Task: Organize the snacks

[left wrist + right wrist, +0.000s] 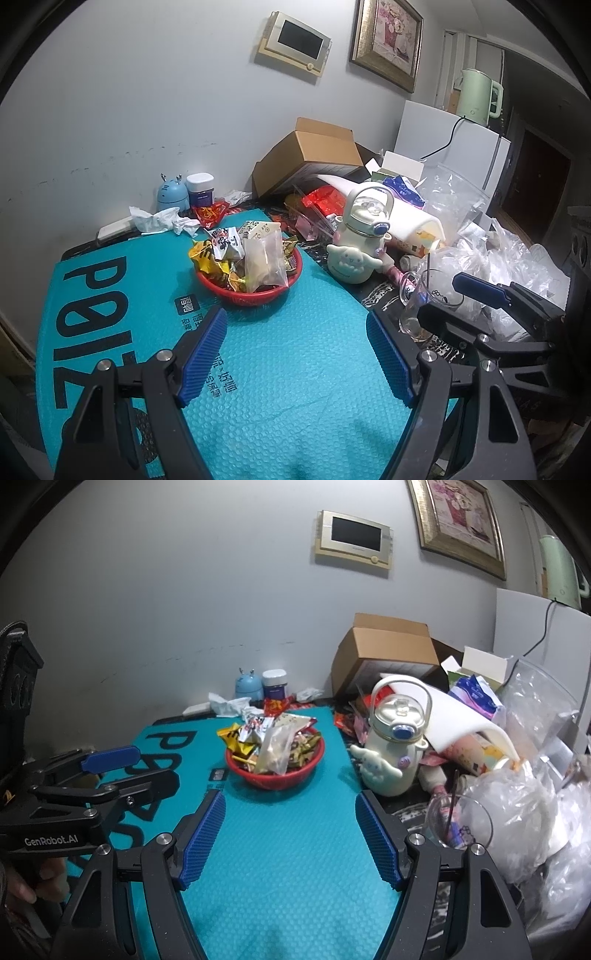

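Observation:
A red basket (255, 295) (280, 777) heaped with snack packets stands on the teal bubble mat (295, 369) (288, 867). On top lie a clear bag of snacks (264, 264) (275, 751) and yellow wrappers (207, 254) (234, 742). My left gripper (295, 354) is open and empty, low over the mat in front of the basket. My right gripper (290, 834) is open and empty, also in front of the basket. The right gripper shows at the right in the left wrist view (480, 295); the left one shows at the left in the right wrist view (110, 771).
A cream cartoon water bottle (360, 243) (395, 749) stands right of the basket. A glass cup (424, 306) (458, 823), plastic bags (517, 269) (524, 812), a cardboard box (310, 155) (388, 653) and more red packets (321, 203) crowd the right side. A blue gadget (171, 194), a jar (201, 190) and tissues (155, 219) sit by the wall.

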`<state>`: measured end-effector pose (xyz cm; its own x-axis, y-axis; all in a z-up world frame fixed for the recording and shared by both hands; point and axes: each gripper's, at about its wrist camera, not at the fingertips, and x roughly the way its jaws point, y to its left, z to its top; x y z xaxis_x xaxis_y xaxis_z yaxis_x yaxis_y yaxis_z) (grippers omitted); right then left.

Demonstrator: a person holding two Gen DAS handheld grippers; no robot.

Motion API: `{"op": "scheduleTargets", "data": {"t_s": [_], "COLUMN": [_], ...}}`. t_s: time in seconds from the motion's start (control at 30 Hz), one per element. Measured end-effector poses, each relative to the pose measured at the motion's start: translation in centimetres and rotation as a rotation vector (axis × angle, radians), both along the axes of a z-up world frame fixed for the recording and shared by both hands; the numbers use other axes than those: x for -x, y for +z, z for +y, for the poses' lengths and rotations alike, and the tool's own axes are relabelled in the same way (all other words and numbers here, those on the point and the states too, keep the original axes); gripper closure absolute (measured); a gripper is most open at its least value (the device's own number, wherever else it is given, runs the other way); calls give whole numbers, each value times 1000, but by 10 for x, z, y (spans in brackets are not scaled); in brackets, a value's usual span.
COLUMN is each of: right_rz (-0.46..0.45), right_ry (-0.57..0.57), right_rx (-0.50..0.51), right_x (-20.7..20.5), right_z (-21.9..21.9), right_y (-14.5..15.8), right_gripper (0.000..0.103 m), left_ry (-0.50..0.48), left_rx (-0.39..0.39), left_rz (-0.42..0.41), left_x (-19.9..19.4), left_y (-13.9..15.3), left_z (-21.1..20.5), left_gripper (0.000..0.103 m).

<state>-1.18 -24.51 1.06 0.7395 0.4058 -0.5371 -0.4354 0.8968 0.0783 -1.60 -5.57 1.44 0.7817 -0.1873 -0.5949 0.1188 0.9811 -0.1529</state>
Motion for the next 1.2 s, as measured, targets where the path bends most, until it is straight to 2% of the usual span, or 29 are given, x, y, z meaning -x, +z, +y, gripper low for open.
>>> {"op": "scheduleTargets", "data": {"t_s": [1.2], "right_rz": [26], "right_ry": [-38], "right_rx": [14], "right_x": [-8], "right_z": [-5], "right_y": [-8], "right_gripper": [30], "left_ry": [7], "left_rx": [-62], "left_rz": [16], "left_x": [-6], "left_y": [-2], "left_z": [-4], "left_gripper": [26]}}
